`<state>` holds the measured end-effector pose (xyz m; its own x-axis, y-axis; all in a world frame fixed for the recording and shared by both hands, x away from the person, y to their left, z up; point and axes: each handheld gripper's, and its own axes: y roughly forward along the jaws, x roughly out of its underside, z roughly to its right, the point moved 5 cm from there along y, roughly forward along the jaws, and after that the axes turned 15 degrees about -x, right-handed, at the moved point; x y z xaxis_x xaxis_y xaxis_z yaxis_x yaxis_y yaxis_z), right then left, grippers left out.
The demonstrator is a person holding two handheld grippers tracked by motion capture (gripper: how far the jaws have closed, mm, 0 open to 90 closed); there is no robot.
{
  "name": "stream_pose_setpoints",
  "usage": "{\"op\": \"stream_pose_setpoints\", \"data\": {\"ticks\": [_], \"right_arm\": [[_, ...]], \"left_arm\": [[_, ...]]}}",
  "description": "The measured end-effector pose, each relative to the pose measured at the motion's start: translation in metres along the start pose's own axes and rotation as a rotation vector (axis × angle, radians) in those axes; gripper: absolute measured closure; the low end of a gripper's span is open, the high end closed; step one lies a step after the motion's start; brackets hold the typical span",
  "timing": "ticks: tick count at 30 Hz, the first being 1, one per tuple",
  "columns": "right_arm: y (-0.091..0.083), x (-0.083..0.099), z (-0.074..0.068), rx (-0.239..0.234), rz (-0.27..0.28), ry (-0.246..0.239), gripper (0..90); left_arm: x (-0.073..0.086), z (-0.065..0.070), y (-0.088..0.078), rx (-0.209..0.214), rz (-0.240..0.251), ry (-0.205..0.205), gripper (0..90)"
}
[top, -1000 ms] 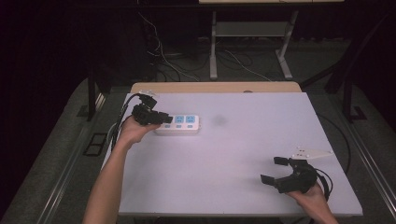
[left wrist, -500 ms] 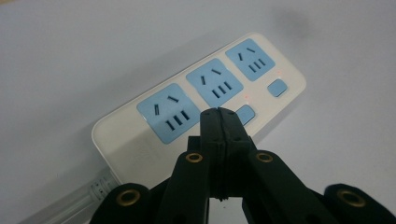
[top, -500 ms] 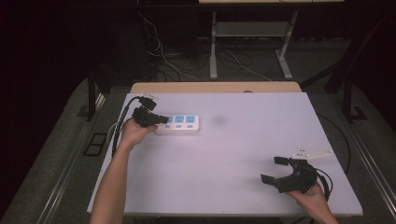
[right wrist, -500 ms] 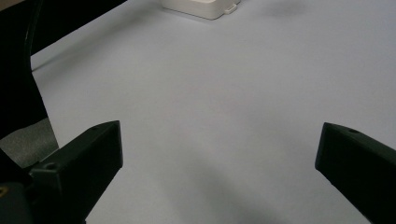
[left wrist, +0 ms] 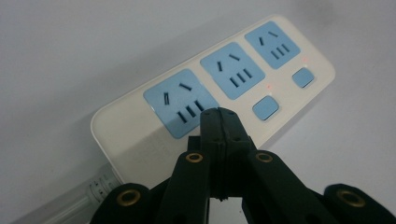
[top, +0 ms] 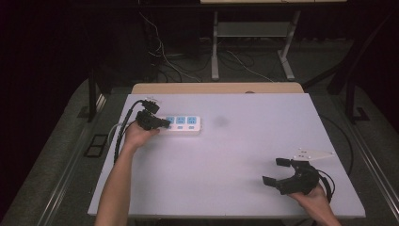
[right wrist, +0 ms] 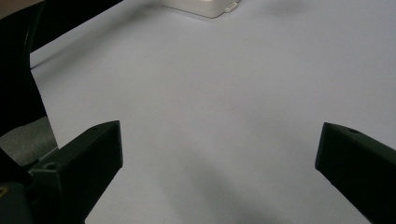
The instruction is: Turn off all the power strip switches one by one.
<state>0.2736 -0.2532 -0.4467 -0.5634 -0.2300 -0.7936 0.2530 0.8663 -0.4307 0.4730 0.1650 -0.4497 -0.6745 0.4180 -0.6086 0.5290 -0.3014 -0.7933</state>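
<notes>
White table [top: 226,155] carries the power strip [top: 181,125] near its far left edge; the left gripper [left wrist: 218,114] has just closed its jaws empty and dipped over the first switch, likely to press it, while the right gripper [top: 278,171] idles, jaws apart

A white bench [top: 226,155] carries a white three-socket power strip [top: 181,125] lying flat at its far left, its cable [top: 114,132] trailing off the left edge.
</notes>
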Motion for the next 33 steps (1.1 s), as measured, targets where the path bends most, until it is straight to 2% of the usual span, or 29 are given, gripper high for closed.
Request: {"op": "stream_pose_setpoints", "data": {"ticks": [5,13,19,24,26,30,33], "right_arm": [[0.0004,-0.0001,0.0003,0.0,-0.003,0.001,0.6],[0.0004,0.0001,0.0003,0.002,-0.005,-0.001,0.6],[0.0005,0.0002,0.0002,0.001,-0.009,-0.004,0.6],[-0.0003,-0.0001,0.0001,0.004,-0.008,-0.009,0.6],[-0.0014,-0.0005,0.0003,0.005,-0.004,-0.009,0.6],[-0.0021,-0.0007,0.0008,0.007,-0.002,-0.011,0.6],[-0.0021,-0.0007,0.0008,0.008,-0.002,-0.012,0.6]], "left_arm": [[0.0025,-0.0014,0.0004,0.014,0.024,-0.035,89.0],[0.0032,-0.0009,0.0005,0.007,0.031,-0.03,89.2],[0.0029,-0.0003,0.0005,-0.002,0.012,-0.066,89.6],[0.0042,-0.0011,0.0017,0.005,0.004,-0.116,89.7],[0.0044,-0.0006,0.0014,0.0,0.007,-0.103,89.6],[0.0049,-0.0003,0.0014,-0.002,0.015,-0.113,89.6],[0.0041,0.0002,0.001,-0.009,0.006,-0.103,89.6]]}}
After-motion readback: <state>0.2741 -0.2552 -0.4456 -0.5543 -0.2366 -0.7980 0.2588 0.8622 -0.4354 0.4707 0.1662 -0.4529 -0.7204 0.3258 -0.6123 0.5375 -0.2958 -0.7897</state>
